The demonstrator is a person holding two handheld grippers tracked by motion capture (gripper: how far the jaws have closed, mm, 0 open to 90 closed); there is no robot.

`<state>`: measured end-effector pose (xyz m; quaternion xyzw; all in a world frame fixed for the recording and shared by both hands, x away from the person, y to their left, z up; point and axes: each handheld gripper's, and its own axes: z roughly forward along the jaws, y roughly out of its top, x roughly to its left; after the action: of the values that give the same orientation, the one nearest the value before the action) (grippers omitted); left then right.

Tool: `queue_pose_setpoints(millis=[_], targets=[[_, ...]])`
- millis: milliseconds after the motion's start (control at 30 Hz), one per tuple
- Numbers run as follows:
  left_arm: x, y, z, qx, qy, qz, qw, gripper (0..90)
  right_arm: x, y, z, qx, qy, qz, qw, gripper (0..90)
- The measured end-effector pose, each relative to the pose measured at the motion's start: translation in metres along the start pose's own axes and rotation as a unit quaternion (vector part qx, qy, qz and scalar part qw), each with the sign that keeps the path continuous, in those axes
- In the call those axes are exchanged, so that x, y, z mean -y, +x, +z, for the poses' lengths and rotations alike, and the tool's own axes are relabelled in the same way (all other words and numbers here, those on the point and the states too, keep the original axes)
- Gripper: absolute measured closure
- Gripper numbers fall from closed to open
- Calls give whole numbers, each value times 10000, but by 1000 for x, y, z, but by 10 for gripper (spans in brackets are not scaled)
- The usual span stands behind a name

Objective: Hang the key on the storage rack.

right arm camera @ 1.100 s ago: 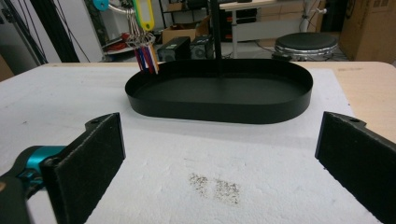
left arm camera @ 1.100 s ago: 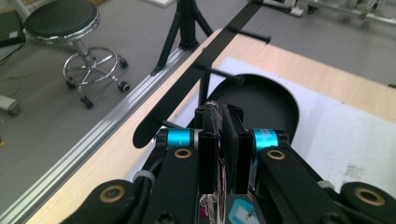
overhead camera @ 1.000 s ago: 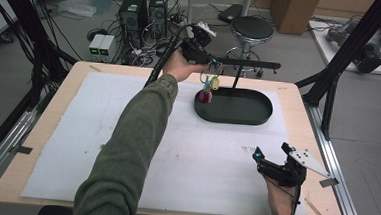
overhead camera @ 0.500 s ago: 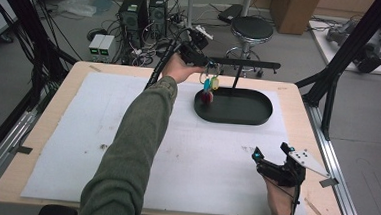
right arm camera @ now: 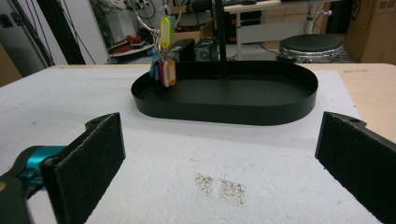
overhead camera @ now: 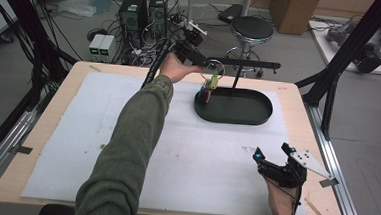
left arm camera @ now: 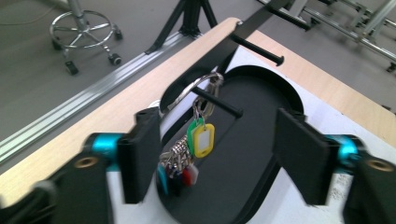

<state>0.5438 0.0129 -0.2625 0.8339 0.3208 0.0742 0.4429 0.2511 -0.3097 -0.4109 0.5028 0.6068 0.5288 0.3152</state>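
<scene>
The key ring [left arm camera: 189,91] w/ coloured tags [left arm camera: 201,139] hung on a peg [left arm camera: 217,101] of the black stand [overhead camera: 243,64], at the far left end over the oval tray [overhead camera: 265,114], so the tags dangled free above it. The left gripper [left arm camera: 215,149] sat just behind the ring, jaws apart, gripping nothing, prob. because the ring rested on the peg by itself. The right gripper [overhead camera: 275,165] idled near the table's near right corner, jaws wide apart, well apart from the tray.

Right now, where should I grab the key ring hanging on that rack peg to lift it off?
Probably grip the metal ring itself, just below the peg, coming from the peg's free end. The dangling key tags would swing and slip; the ring is rigid and must slide off that open tip.
</scene>
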Motion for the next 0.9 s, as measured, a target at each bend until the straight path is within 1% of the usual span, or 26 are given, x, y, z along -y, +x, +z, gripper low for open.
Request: queue_pose_setpoints(millis=[100, 200, 267, 367, 400, 433, 467, 567, 667, 800, 867, 900], targets=[[2, 5, -3, 60, 10, -70, 10000, 271, 0, 0, 0, 3, -12, 19, 10000, 4], [7, 8, -4, -15, 33, -123, 9999, 186, 0, -1, 0, 7, -20, 32, 10000, 4], [11, 9, -5, 82, 92, -109, 9999, 151, 0, 0, 0, 9, -11, 52, 10000, 4], [14, 8, -6, 131, 102, -128, 9998, 56, 1, -1, 0, 8, -6, 45, 10000, 4], [15, 8, -7, 147, 97, -110, 9998, 53, 1, -1, 0, 11, -4, 54, 10000, 4], [16, 7, -8, 144, 91, -102, 9998, 31, 1, -1, 0, 7, 22, 50, 10000, 4], [17, 7, -10, 146, 56, -112, 9998, 16, 1, -1, 1, 16, -8, 17, 10000, 4], [21, 7, -15, 79, 54, -31, 9999, 16, 0, 0, 2, 7, 30, 44, 10000, 4], [25, 9, -20, -5, 58, -40, 10000, 16, 1, 0, 2, 14, 36, -3, 10000, 4], [32, 11, -26, -94, 76, -40, 9999, 16, 1, 1, 1, 22, 33, 47, 10000, 4], [36, 13, -27, -79, 100, -66, 9999, 16, 1, 1, 1, 38, 17, 29, 10000, 4], [38, 14, -27, -129, 133, -77, 9998, 16, 1, 1, 0, 37, 22, 36, 10000, 4]])
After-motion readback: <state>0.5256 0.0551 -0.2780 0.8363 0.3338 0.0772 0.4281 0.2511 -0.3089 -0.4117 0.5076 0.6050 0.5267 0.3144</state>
